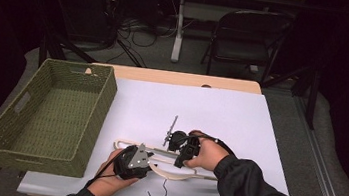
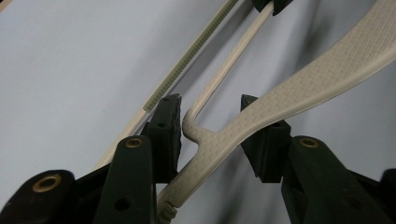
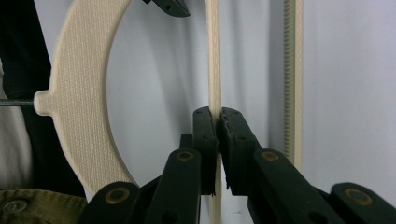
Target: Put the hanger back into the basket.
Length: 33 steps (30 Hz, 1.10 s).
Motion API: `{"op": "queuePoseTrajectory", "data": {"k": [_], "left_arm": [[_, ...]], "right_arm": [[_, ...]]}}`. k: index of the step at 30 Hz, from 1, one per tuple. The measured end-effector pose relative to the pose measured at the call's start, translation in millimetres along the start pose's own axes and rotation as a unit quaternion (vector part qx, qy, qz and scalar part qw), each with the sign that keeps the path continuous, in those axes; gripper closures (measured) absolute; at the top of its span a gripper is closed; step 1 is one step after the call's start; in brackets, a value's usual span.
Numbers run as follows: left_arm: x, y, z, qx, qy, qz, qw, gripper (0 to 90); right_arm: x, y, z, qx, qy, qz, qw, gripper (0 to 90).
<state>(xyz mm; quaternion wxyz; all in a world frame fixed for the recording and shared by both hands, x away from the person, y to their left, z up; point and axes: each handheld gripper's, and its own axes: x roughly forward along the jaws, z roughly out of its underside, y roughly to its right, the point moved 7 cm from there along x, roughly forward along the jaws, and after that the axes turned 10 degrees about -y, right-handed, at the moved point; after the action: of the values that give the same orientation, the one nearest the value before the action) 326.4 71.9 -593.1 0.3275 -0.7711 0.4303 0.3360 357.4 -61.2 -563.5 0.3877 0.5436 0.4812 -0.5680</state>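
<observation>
A: From the high view, where is everything?

B: Two cream hangers lie overlapped near the table's point(image 1: 260, 118) front edge, middle. The nearer hanger point(image 1: 173, 172) has its metal hook point(image 1: 158, 193) pointing at the front edge. The left gripper point(image 1: 133, 162) sits on its left end; the right gripper point(image 1: 184, 149) is just behind it. The green woven basket point(image 1: 54, 113) stands along the left edge, apart from them.

A: And in the left gripper view?

B: The jaws stand partly open either side of the hanger's point(image 2: 224, 135) corner, where the broad arm meets the thin bar. One pad seems to touch; they are not clamped. A ribbed bar point(image 2: 196, 56) of the other hanger runs past behind.

A: The right gripper view?

B: Its jaws are pinched closed on the thin lower bar point(image 3: 214, 60). The ribbed bar point(image 3: 292, 74) runs parallel, just beside.

A: How will it handle?

B: Light, stiff, textured plastic, I'd judge, so not slippery. The thin bar may flex; the broad corner is the firmer hold.
</observation>
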Motion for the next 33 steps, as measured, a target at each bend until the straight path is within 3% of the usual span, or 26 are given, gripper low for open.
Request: {"op": "queuePoseTrajectory", "data": {"k": [5, 14, 18, 25, 33], "left_arm": [[0.4, 0.1, 0.2, -0.002, -0.001, 0.004, 1.0, 59.1], [0.7, 0.3, 0.5, -0.001, -0.004, 0.007, 1.0, 59.1], [0.3, -0.1, 0.7, -0.002, -0.003, 0.008, 1.0, 59.2], [-0.9, -0.9, 0.5, -0.005, -0.002, 0.01, 0.9999, 59.2], [-0.5, -1.2, 0.0, -0.007, -0.005, 0.013, 0.9999, 59.3]], "right_arm": [[2.9, 0.0, 0.4, -0.002, -0.007, 0.0, 1.0, 84.4], [1.2, -0.4, 2.5, 0.006, 0.012, 0.002, 0.9999, 77.5], [-11.2, -0.9, 9.0, 0.018, 0.042, 0.017, 0.9988, 71.3], [-39.8, -8.1, 37.3, 0.033, 0.091, 0.041, 0.9945, 67.6], [-33.8, -26.9, 47.9, 0.008, 0.077, 0.037, 0.9963, 63.3]]}}
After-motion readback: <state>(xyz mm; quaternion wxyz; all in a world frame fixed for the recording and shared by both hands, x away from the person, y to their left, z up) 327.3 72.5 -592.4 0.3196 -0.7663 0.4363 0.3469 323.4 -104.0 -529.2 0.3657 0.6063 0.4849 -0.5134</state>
